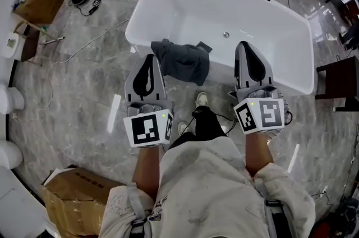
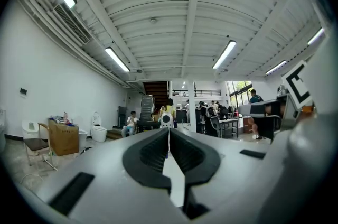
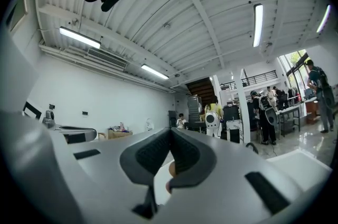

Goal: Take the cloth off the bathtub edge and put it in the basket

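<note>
Evidently the pickup is not yet begun: the cloth (image 1: 182, 60) drapes the bathtub's (image 1: 252, 12) near edge. The left gripper (image 1: 151, 58) and right gripper (image 1: 244, 46) jaws are clenched, empty; one must open over it.

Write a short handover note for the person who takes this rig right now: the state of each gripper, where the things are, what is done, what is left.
Grippers: the left hand-held gripper is shut and empty; the right hand-held gripper is shut and empty.
Things: the cloth hangs over the near rim of the tub, between the two grippers in the head view. No basket is in view.
Done: nothing yet.
Left: grasp the cloth, lift it off, find the basket, drop it in.
</note>
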Available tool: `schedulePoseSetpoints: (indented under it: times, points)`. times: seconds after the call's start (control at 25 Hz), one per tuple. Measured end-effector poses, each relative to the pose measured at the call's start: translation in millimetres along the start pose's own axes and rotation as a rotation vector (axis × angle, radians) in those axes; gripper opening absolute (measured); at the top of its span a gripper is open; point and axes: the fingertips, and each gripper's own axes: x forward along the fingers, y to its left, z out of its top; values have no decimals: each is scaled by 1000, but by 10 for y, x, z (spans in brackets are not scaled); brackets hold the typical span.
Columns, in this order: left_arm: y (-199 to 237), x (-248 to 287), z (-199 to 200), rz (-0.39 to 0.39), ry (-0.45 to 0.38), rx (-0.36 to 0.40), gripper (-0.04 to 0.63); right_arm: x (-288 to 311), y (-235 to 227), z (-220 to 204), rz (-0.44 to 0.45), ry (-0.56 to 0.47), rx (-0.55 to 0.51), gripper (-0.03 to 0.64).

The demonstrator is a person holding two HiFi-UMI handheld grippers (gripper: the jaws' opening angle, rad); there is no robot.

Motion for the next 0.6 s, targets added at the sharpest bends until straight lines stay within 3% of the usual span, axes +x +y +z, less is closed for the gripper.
schedulePoseSetpoints:
  times: [0.6]
  points:
    - [-415,1697,-72,-22,43,91,6,1114,-1295,-243,-45,2,89,-12]
